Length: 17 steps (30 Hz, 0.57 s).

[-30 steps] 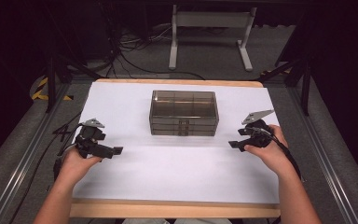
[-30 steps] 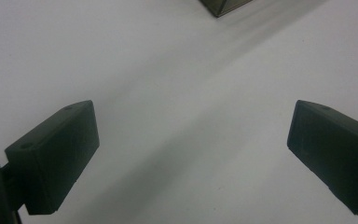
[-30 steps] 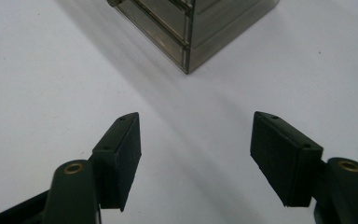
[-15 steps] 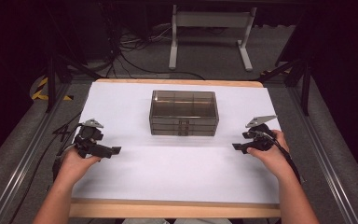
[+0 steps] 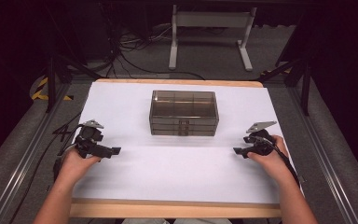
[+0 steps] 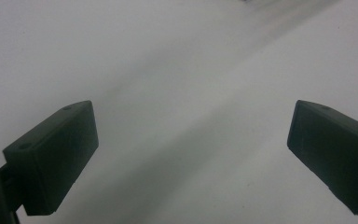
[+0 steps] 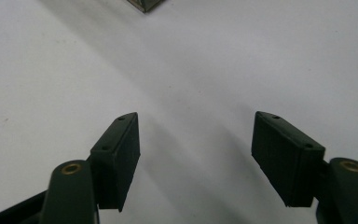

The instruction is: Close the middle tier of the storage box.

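A smoky see-through plastic drawer box (image 5: 184,113) stands at the middle back of the white table (image 5: 177,172); a corner of this box (image 7: 144,4) peeks in at the top of the right gripper view. My left gripper (image 5: 114,151) rests low at the left, held by a hand, pointing right. Its jaws stand wide apart over bare white surface, left gripper (image 6: 191,154) holding nothing. My right gripper (image 5: 237,151) sits at the right, pointing left toward the middle. That right gripper (image 7: 196,158) is open too, with nothing between its jaws.
The table has a wooden front edge (image 5: 177,209) and metal rails (image 5: 23,154) on both sides. Behind it on the dark floor lie cables (image 5: 130,56) and a white stand (image 5: 209,32).
Both hands have drifted slightly toward the front edge of the table. The box has not moved.
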Available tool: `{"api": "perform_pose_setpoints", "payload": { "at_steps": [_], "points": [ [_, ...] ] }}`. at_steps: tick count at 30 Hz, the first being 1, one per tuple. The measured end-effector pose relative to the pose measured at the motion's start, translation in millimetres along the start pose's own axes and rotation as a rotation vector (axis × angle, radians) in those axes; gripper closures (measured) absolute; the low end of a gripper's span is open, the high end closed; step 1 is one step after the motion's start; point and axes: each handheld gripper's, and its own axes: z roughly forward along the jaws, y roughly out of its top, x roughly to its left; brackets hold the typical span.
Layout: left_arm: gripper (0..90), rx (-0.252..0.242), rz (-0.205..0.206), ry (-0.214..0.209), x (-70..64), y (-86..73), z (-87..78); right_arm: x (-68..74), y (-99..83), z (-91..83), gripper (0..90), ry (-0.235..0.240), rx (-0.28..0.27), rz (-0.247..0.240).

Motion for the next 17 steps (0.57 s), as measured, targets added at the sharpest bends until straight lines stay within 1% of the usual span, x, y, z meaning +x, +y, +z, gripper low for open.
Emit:
{"api": "perform_pose_setpoints", "payload": {
  "at_steps": [6, 8, 12, 17],
  "points": [
    [2.4, 0.009, 0.002, 0.001, -0.2, -0.3, 3.0, 2.3, -5.4, 3.8, 32.6, -0.004, -0.007, -0.009],
    [2.3, 0.009, 0.003, 0.0, -0.2, -0.4, 3.3, 3.0, -6.6, 4.3, 32.4, -0.003, -0.014, 0.001],
    [2.3, 0.007, 0.004, -0.001, -0.6, -1.0, 4.7, 3.1, -6.4, 4.3, 32.4, -0.003, -0.017, 0.001],
    [2.3, 0.007, 0.0, 0.002, -0.3, -2.5, 5.1, 2.6, -2.6, 3.2, 32.1, -0.006, -0.043, 0.015]
  ]
}}
